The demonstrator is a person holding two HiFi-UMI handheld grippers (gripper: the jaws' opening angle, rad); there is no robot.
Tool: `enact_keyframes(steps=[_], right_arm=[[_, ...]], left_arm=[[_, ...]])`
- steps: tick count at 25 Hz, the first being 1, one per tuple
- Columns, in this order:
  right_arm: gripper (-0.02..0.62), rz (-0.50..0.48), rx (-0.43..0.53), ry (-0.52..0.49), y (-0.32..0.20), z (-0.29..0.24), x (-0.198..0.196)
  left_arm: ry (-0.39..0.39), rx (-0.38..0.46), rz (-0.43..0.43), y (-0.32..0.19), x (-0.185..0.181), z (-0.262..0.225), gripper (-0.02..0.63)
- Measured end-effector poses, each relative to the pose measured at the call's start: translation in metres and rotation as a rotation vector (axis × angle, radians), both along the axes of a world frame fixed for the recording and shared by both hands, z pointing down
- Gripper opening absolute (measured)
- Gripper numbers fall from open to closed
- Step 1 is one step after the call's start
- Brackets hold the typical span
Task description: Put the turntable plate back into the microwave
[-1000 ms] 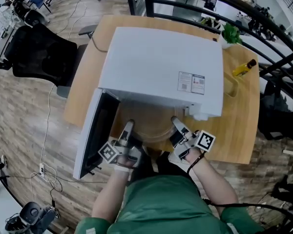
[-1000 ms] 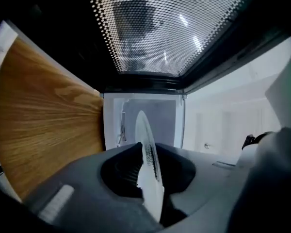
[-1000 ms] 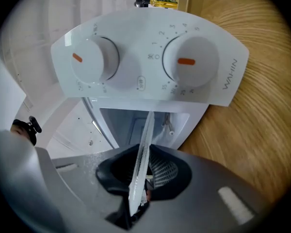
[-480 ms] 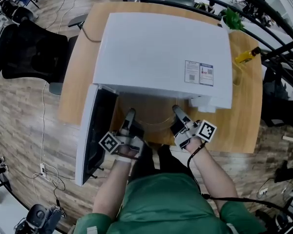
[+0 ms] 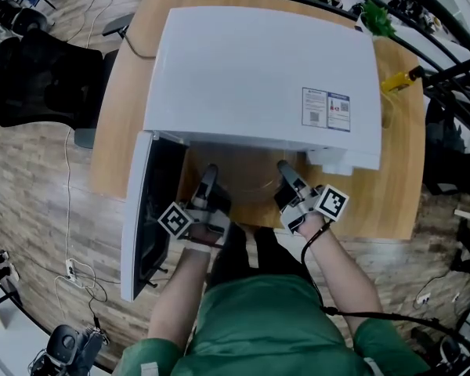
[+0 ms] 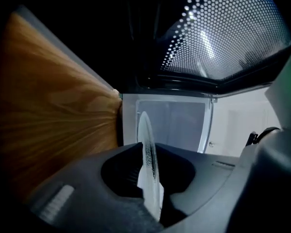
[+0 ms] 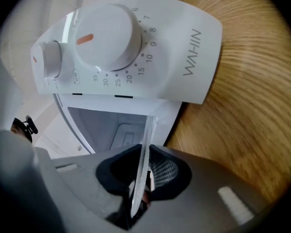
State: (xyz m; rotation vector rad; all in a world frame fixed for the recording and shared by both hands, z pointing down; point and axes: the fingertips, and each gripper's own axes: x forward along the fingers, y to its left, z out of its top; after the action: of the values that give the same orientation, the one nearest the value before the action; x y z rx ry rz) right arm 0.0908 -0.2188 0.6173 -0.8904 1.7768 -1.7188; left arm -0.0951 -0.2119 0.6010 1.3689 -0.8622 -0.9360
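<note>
I've got the wood table w/ the white microwave on it, door swung open at left. Glass turntable plate is at the cavity mouth, with left gripper & right gripper each clamped on its rim, opp. edges.

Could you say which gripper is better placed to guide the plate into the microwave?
Probably the left gripper: shut on the turntable plate, it faces the cavity squarely. The right gripper, also gripping, sits by the control panel.
</note>
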Motion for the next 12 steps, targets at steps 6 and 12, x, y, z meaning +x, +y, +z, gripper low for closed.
enact_keyframes(steps=[6, 12], right_arm=[[0.054, 0.024, -0.021, 0.011, -0.001, 0.001, 0.000], [0.148, -0.052, -0.007, 0.035, 0.013, -0.005, -0.023]], left_arm=[[0.019, -0.062, -0.048, -0.007, -0.001, 0.009, 0.043], [0.034, -0.085, -0.090, -0.023, -0.007, 0.009, 0.044]])
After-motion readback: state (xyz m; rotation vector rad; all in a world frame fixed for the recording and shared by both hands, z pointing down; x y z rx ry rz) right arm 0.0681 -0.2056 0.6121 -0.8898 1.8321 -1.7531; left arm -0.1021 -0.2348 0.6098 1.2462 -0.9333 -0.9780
